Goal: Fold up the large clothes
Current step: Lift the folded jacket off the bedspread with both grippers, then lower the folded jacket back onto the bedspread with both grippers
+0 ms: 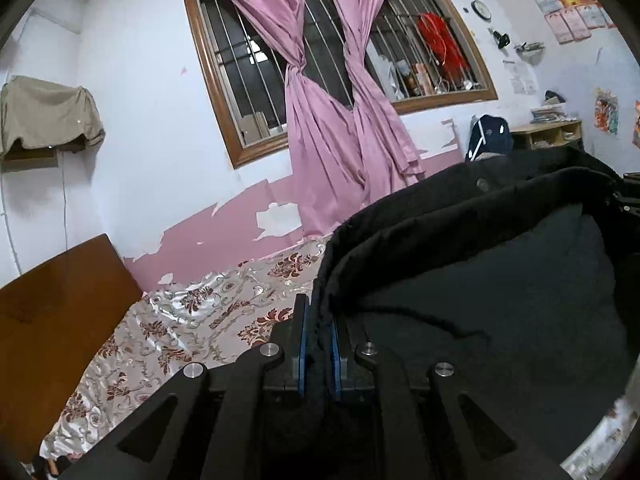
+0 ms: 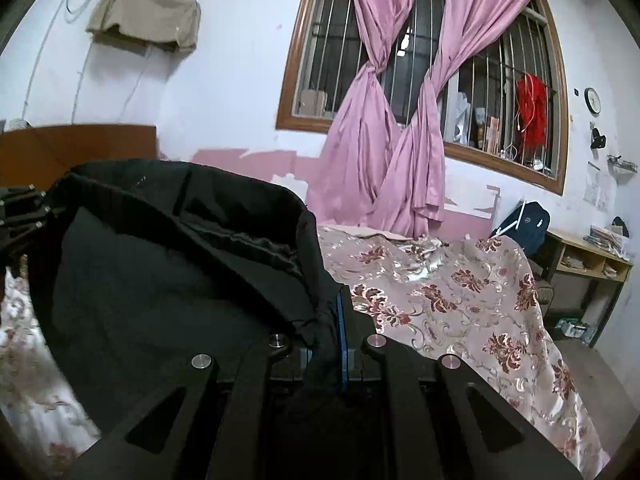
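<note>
I hold the black garment above the bed — left gripper and right gripper each clamped on one edge, fabric spanning between them.

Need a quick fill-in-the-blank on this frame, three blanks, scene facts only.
1. Both tools, left tool and right tool, are shut on the ____ fabric garment.
2. The knotted window curtains are ____.
3. The bedspread under the garment has a ____ pattern.

Missing words: black; pink; floral
</note>
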